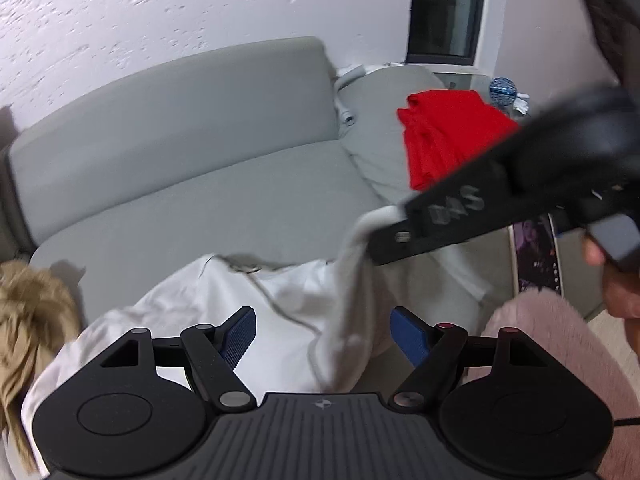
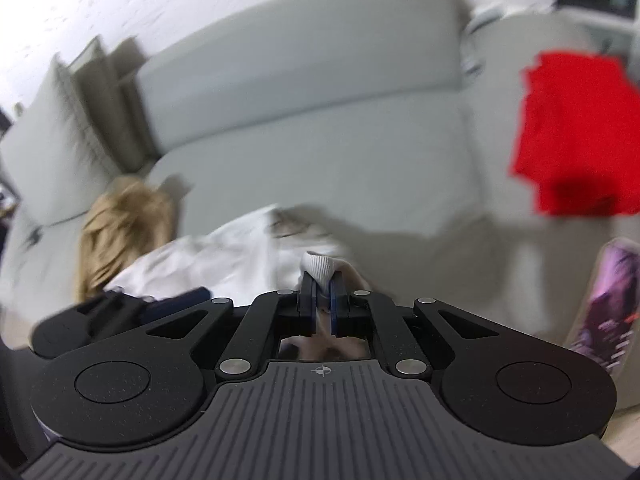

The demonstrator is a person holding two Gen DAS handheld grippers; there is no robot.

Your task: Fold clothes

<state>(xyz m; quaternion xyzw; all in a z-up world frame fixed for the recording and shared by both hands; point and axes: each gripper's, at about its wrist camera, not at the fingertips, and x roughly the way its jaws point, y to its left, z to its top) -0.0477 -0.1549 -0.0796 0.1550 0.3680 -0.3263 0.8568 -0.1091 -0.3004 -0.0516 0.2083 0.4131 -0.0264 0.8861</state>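
white garment (image 1: 280,300) | right tool (image 2: 323,300) pinches it | left tool (image 1: 323,334) wide, empty

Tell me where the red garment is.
In both wrist views the red garment lies at the right on the grey sofa, beyond the white garment.

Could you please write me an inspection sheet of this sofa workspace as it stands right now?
Surface: grey sofa, seat mostly bare.
Job's things: white garment crumpled at the sofa's front edge, one ribbed end lifted; red garment lying folded on the far right cushion.
Clutter: tan furry item at left; pink fluffy item at right; printed board by the sofa.
Grippers: left gripper open, nothing between its pads; right gripper shut on the white garment's ribbed end.
Cables: thin black lead beside the left gripper.
Surroundings: textured white wall, dark window.
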